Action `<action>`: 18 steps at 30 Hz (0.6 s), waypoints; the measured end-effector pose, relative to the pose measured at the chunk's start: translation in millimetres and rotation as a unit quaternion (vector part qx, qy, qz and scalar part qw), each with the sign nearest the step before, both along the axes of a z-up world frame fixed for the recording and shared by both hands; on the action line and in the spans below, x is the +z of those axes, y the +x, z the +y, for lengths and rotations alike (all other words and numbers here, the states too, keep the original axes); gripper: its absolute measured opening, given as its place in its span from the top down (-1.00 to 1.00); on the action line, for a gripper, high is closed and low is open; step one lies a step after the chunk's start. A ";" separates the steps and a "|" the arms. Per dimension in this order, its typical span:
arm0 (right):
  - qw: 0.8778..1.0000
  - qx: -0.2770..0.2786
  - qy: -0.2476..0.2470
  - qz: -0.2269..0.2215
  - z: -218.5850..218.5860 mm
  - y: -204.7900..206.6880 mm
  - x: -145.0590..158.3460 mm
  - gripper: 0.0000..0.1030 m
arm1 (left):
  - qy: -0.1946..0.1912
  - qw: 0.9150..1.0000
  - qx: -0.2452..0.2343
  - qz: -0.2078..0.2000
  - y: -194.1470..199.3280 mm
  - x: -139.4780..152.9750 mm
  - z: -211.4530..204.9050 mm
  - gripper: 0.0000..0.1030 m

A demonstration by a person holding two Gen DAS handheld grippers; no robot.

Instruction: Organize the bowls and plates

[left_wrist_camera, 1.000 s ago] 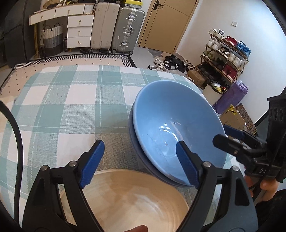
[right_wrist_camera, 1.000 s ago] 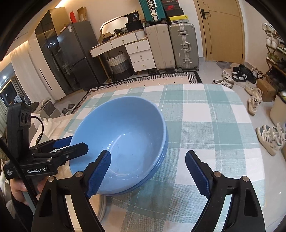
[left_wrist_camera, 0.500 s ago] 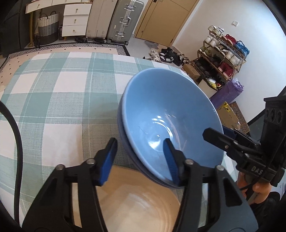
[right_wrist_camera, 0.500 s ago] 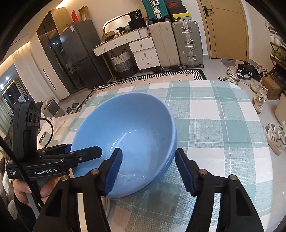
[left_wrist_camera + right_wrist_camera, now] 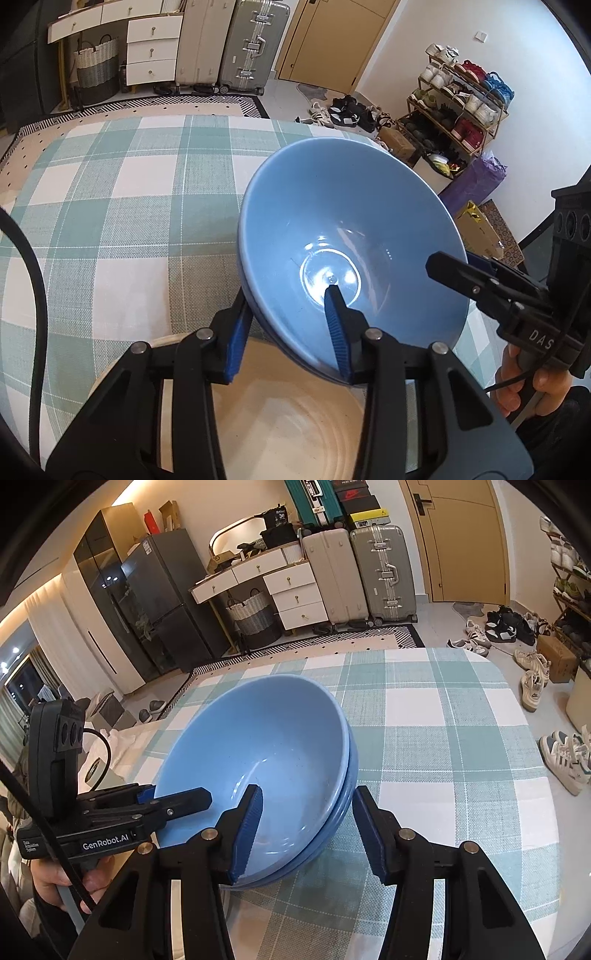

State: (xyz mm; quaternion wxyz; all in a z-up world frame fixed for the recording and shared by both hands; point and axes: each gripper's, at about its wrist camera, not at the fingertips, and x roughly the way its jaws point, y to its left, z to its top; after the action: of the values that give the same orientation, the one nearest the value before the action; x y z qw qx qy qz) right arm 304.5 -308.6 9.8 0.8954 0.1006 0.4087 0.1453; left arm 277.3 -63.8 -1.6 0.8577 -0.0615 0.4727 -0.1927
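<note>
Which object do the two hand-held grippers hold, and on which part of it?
Both straddle the rim of the stacked glossy blue bowls, jaws closing: left hand-held gripper on its near rim, right hand-held gripper on the opposite rim. Firm contact cannot be told.

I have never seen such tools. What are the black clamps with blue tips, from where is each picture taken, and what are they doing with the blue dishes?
No robot here: a person holds one hand tool in each hand, each with two fingers and a camera looking along them. One picture is from the left tool, the other from the right. On the checked tablecloth stand nested blue bowls, beside a cream plate. The left gripper and right gripper each straddle the bowls' rim, one finger inside, one outside. Both jaws are closing; whether the pads already press is unclear.
</note>
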 end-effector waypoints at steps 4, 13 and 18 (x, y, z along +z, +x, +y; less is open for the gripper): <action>1.000 -0.001 -0.006 -0.008 0.1 -4.3 7.4 -0.02 | 0.000 1.000 -0.003 -0.009 -4.0 6.4 -0.6 0.30; 0.999 -0.006 -0.008 -0.032 -4.1 -27.3 31.6 -0.02 | 0.000 0.999 -0.010 -0.041 -26.4 32.9 -3.1 0.30; 0.999 -0.001 -0.008 -0.044 -0.3 -41.1 44.3 -0.02 | -0.003 0.998 -0.005 -0.058 -45.2 51.1 1.5 0.30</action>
State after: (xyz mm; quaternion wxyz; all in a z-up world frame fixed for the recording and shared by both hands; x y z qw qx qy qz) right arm 263.3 -308.9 54.1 0.9136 0.0875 0.3695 0.1453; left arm 232.2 -62.3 49.5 0.8825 -0.0506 0.4221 -0.2013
